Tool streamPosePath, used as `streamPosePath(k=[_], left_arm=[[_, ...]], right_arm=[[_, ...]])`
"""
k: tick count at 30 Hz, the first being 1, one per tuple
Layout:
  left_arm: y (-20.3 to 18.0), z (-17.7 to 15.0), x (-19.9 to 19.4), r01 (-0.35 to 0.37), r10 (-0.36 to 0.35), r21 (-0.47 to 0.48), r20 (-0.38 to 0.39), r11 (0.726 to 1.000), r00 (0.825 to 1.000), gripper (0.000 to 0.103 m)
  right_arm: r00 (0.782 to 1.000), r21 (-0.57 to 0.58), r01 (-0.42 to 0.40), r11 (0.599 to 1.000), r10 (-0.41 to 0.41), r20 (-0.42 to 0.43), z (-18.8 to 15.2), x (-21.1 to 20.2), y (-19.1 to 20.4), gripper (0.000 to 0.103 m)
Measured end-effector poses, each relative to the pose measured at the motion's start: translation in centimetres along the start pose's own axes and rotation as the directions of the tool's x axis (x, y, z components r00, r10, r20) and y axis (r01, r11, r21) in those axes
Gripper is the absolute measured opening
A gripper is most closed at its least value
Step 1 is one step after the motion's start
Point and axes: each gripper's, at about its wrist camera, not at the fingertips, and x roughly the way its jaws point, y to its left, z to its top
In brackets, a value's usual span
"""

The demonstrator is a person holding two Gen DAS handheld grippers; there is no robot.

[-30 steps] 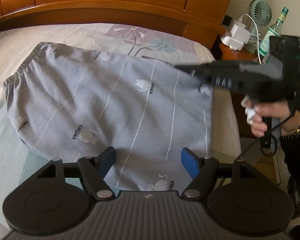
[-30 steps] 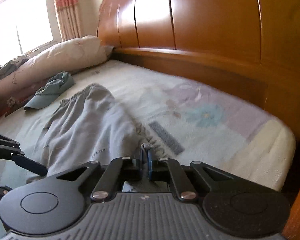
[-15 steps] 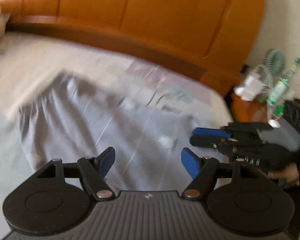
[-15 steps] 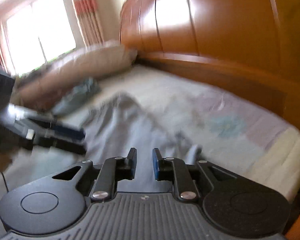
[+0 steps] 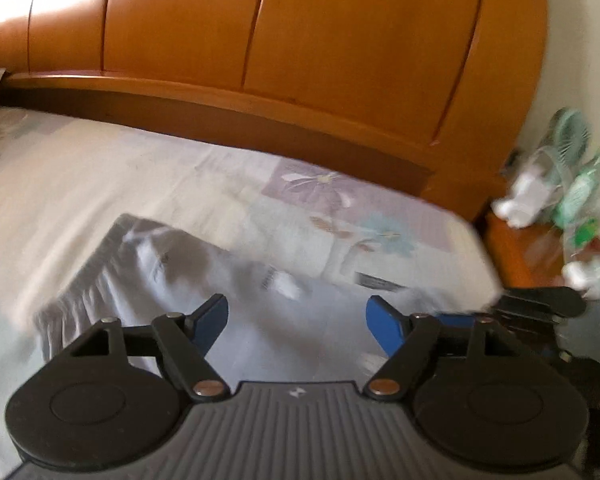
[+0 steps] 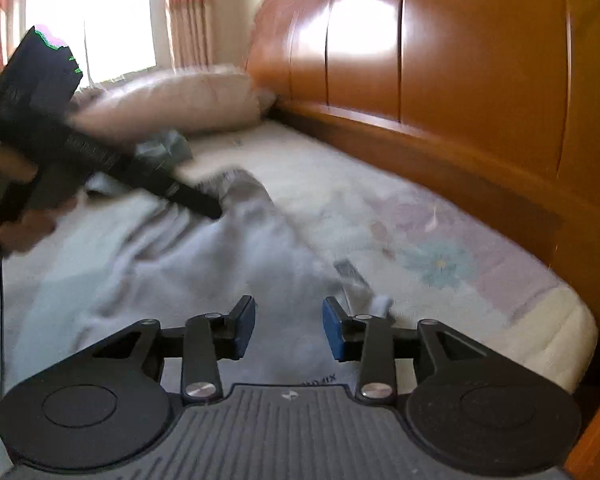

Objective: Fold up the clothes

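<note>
The garment lies on the bed, the headboard behind, a pillow beyond.

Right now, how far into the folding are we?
Done: the grey shorts lie on the bed, apparently folded over once. In hand: nothing; the right gripper has just been opening, with no cloth pinched, and the left gripper is open above the shorts. Left: any further folds.

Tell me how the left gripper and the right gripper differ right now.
The left gripper stands wide open; the right gripper is open more narrowly, its jaws having just been opening. The left one hangs over the middle of the grey garment; the right sits at the garment's edge near the side of the bed. Both have blue pads and hold nothing.
</note>
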Motion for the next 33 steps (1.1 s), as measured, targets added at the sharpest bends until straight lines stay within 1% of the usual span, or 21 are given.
streamPosePath(k=[1, 3, 6, 7, 10, 11, 12, 14, 16, 17, 19, 22, 24, 27, 29, 31, 33], left_arm=[[0.7, 0.2, 1.0, -0.039, 0.039, -0.007, -0.009, 0.999, 0.999, 0.077], [2.0, 0.6, 3.1, -0.117, 0.116, -0.019, -0.027, 0.993, 0.993, 0.077], [3.8, 1.3, 4.0, -0.137, 0.137, -0.045, 0.005, 0.99, 0.99, 0.077], [4.0, 1.6, 4.3, -0.139, 0.139, -0.049, 0.001, 0.989, 0.99, 0.077], [2.8, 2.4, 4.1, -0.171, 0.171, 0.002, -0.029, 0.985, 0.985, 0.076], [2.6, 2.4, 3.5, -0.17, 0.17, 0.01, -0.026, 0.985, 0.985, 0.076], [2.3, 2.5, 2.9, -0.151, 0.152, 0.009, -0.014, 0.988, 0.988, 0.076], [2.0, 2.9, 2.3, -0.078, 0.078, 0.004, 0.014, 0.997, 0.997, 0.077], [1.8, 2.9, 2.4, -0.034, 0.034, 0.014, 0.017, 0.999, 0.999, 0.077], [1.8, 3.0, 2.9, -0.031, 0.031, 0.026, 0.012, 0.999, 0.999, 0.077], [1.8, 2.8, 4.4, -0.069, 0.069, 0.053, -0.008, 0.996, 0.998, 0.077], [1.9, 2.4, 5.6, -0.13, 0.131, 0.079, -0.012, 0.988, 0.991, 0.078], [1.8, 2.9, 5.0, -0.127, 0.129, 0.053, -0.044, 0.991, 0.991, 0.078], [1.6, 2.7, 1.9, -0.074, 0.077, 0.072, -0.038, 0.995, 0.996, 0.078], [1.6, 1.7, -0.1, -0.019, 0.023, 0.089, -0.043, 0.996, 0.999, 0.079], [1.8, -0.1, -1.4, 0.043, -0.035, 0.108, -0.072, 0.993, 0.997, 0.08], [2.2, -2.2, -1.4, 0.052, -0.037, 0.13, -0.115, 0.99, 0.993, 0.08]], right_arm=[[1.0, -0.008, 0.012, 1.0, -0.012, -0.015, -0.4, 0.5, -0.1, 0.042], [1.0, -0.005, 0.002, 1.0, -0.002, 0.002, -0.9, 0.5, -0.4, 0.042], [1.0, 0.017, -0.005, 1.0, 0.005, 0.011, -1.3, 0.4, -0.7, 0.042], [1.0, 0.019, -0.004, 1.0, 0.004, 0.013, -1.5, 0.4, -0.7, 0.042], [1.0, 0.029, -0.006, 1.0, 0.005, 0.017, -1.6, 0.3, -0.7, 0.043], [1.0, 0.032, -0.006, 0.999, 0.006, 0.019, -1.7, 0.2, -0.7, 0.043], [1.0, 0.037, -0.009, 0.999, 0.008, 0.02, -1.7, 0.2, -0.7, 0.043], [1.0, 0.048, -0.019, 0.999, 0.018, 0.021, -1.7, 0.3, -0.9, 0.045], [0.999, 0.052, -0.025, 0.998, 0.024, 0.024, -1.7, 0.3, -0.9, 0.047], [0.999, 0.055, -0.028, 0.998, 0.026, 0.026, -1.7, 0.4, -0.9, 0.051], [0.999, 0.052, -0.033, 0.998, 0.031, 0.029, -1.7, 0.5, -0.5, 0.058], [1.0, 0.03, -0.019, 0.999, 0.019, 0.018, -1.6, 0.6, 0.1, 0.06], [0.999, 0.042, -0.03, 0.999, 0.029, 0.012, -1.5, 0.7, -0.2, 0.062], [0.999, 0.056, -0.049, 0.997, 0.049, 0.008, -1.4, 0.6, -0.6, 0.062], [0.998, 0.058, -0.059, 0.997, 0.059, 0.007, -1.4, 0.6, -0.7, 0.065], [0.998, 0.054, -0.067, 0.996, 0.067, 0.007, -1.5, 0.6, -0.7, 0.066], [0.997, 0.053, -0.074, 0.996, 0.074, 0.007, -1.5, 0.7, -0.7, 0.07]])
